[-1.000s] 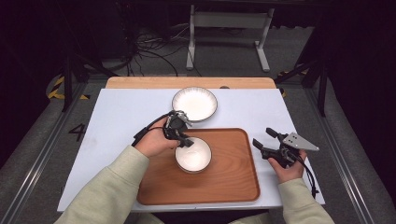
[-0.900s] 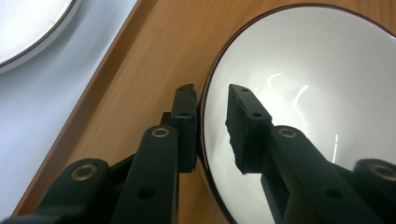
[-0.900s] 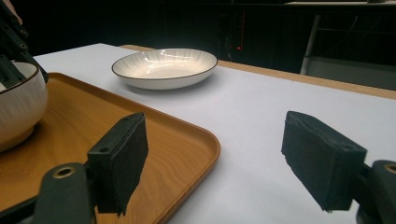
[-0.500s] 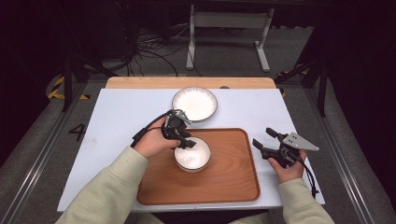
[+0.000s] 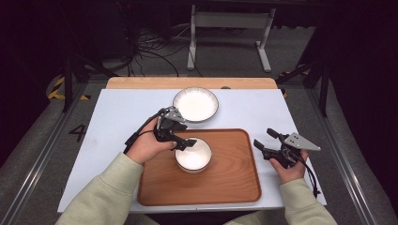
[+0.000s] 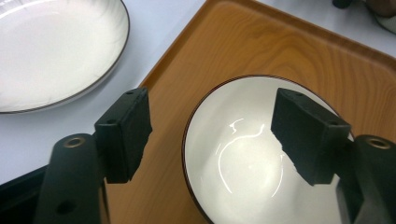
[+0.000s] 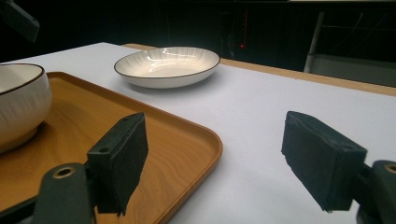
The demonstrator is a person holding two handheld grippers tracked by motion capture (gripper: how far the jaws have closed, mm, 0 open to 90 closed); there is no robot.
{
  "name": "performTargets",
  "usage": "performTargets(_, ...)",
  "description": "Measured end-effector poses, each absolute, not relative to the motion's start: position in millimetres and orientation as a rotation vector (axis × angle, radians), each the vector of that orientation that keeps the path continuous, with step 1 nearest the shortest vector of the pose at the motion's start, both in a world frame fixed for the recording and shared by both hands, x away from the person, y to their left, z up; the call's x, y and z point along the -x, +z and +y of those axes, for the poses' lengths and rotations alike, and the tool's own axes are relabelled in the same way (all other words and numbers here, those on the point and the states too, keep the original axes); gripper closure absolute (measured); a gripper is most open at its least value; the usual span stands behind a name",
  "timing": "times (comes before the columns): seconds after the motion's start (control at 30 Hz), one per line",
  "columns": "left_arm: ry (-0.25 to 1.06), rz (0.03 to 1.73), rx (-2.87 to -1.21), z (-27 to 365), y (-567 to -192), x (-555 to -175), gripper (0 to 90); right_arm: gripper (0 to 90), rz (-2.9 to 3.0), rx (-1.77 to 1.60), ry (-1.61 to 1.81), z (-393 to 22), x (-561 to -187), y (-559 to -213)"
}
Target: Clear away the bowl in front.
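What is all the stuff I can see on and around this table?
Bowl: one, white with a dark rim, on the tray's left part.
Plate: one, white with a dark rim, on the white table top behind the tray.
Tray: one, brown wood, at the near middle of the table.
Table: one, white top with a wooden strip along the far edge.
Metal stand: one, grey, on the floor beyond the table.
Cables: several, black, on the floor at the back left.
Left gripper: one, black, open, its jaws either side of the bowl's rim.
Right gripper: one, black, open, at the tray's right edge.
Sleeves: two, pale green, at the bottom.
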State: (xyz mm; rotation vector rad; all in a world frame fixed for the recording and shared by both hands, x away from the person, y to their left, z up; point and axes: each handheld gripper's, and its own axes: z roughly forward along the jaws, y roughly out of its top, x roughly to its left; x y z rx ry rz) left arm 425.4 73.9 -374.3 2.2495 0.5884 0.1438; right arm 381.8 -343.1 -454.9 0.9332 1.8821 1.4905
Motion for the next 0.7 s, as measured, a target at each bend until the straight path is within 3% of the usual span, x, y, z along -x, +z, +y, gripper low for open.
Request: performTargets(0.7,0.292,0.695,-2.063,133.7,-366.4,-395.6,20.0,23.7,1.918,-0.926,1.468,-340.3,-383.9,-454.5)
